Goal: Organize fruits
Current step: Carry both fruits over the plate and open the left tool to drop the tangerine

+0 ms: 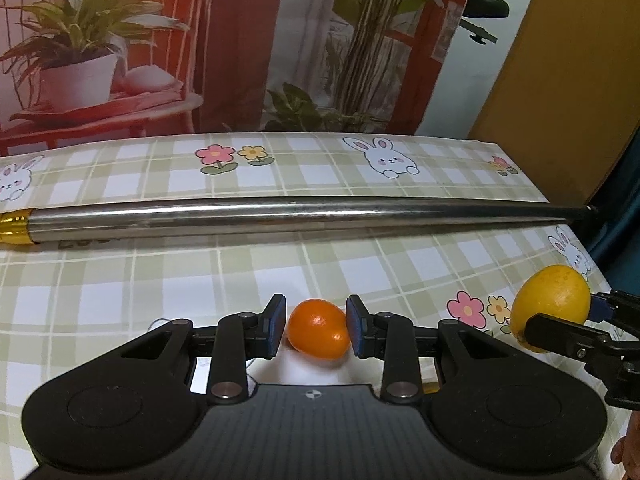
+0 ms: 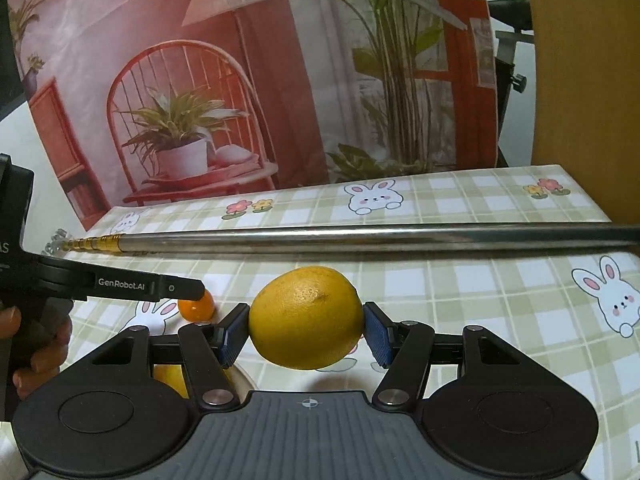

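Note:
My left gripper [image 1: 316, 326] is shut on a small orange tangerine [image 1: 319, 329], its blue pads pressed on both sides; the fruit looks just above or on the checked tablecloth [image 1: 160, 280]. My right gripper [image 2: 306, 330] is shut on a large yellow lemon [image 2: 306, 316] and holds it above the table. In the left wrist view that lemon [image 1: 550, 306] shows at the right edge in the right gripper's fingers [image 1: 568, 332]. In the right wrist view the tangerine [image 2: 197, 306] shows at left under the left gripper's finger [image 2: 160, 286]. Another yellow fruit [image 2: 172, 380] lies partly hidden under my right gripper.
A long steel telescopic rod [image 1: 280, 216] with a gold end lies across the table beyond both fruits; it also shows in the right wrist view [image 2: 360, 238]. A printed backdrop [image 1: 200, 40] stands behind the table's far edge. A yellow-brown board [image 1: 560, 60] stands at the right.

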`<state>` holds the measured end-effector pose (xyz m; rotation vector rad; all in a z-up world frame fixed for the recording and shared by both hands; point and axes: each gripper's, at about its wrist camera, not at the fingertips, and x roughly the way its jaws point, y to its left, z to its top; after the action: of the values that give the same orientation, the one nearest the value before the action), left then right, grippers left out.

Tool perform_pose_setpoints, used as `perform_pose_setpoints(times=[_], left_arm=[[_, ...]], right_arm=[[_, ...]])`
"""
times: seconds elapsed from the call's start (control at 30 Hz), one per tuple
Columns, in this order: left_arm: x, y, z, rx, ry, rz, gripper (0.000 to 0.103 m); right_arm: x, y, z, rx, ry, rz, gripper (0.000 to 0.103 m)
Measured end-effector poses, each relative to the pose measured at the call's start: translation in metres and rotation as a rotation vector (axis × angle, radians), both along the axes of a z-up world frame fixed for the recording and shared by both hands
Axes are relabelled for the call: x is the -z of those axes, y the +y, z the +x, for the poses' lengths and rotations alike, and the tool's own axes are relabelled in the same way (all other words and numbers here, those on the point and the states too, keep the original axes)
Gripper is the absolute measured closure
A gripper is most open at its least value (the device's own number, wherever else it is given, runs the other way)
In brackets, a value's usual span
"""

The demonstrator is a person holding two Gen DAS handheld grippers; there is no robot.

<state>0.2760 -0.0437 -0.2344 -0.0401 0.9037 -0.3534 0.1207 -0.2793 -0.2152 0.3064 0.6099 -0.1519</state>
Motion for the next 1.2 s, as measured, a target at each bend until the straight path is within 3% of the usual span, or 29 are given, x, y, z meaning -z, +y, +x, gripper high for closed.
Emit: perform_pose_setpoints(times=[0.77, 1.2], left_arm=[[0.016, -0.015, 0.005, 0.071, 0.047, 0.044, 0.064], [-0.012, 0.002, -0.021, 0.047, 0.008, -0.01, 0.064]], right_arm=[[0.008, -0.008, -0.004, 0.025, -0.001, 0.038, 0.046], [0.007, -0.01, -0.012, 0.034, -0.006, 0.058, 0.046]])
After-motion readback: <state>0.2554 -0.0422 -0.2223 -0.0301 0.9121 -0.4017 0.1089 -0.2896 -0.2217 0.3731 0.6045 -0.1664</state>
